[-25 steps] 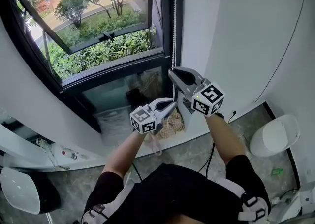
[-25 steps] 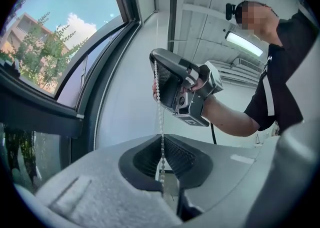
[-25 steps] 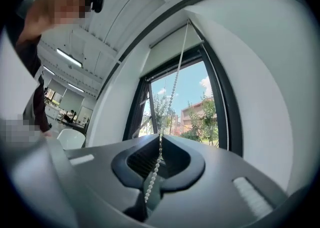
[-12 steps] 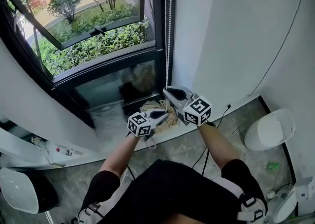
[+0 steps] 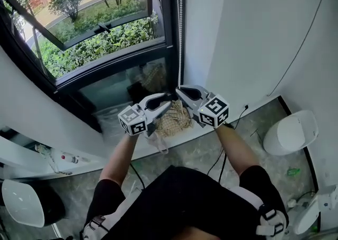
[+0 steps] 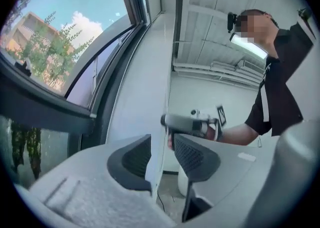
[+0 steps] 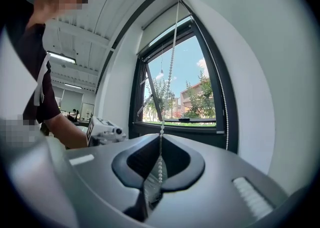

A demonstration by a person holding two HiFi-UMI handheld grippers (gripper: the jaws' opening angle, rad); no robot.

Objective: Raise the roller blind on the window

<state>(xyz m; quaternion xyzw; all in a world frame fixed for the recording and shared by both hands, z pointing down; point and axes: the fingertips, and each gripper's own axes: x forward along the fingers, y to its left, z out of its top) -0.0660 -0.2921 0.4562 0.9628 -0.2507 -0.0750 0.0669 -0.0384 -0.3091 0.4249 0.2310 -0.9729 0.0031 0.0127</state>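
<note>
The white bead chain (image 5: 180,28) hangs down the right side of the dark window frame (image 5: 170,33). My right gripper (image 5: 179,92) is shut on that bead chain (image 7: 169,76), which runs taut from between its jaws (image 7: 159,168) up to the window's top. A pale strip of the roller blind (image 7: 159,25) shows across the top of the window. My left gripper (image 5: 168,102) is just left of the right one, at about the same height. Its jaws have just been opening and stand apart with nothing between them (image 6: 161,158). The right gripper (image 6: 191,122) shows beyond them.
A woven basket (image 5: 174,118) sits on the low sill below the grippers. A white wall (image 5: 253,33) is at the right, with a black cable (image 5: 226,161) on the floor and a white rounded bin (image 5: 290,132) beside it. Another white object (image 5: 21,202) lies at bottom left.
My right gripper came down with the chain, then held still. My left gripper opened its jaws and moved up and to the left.
</note>
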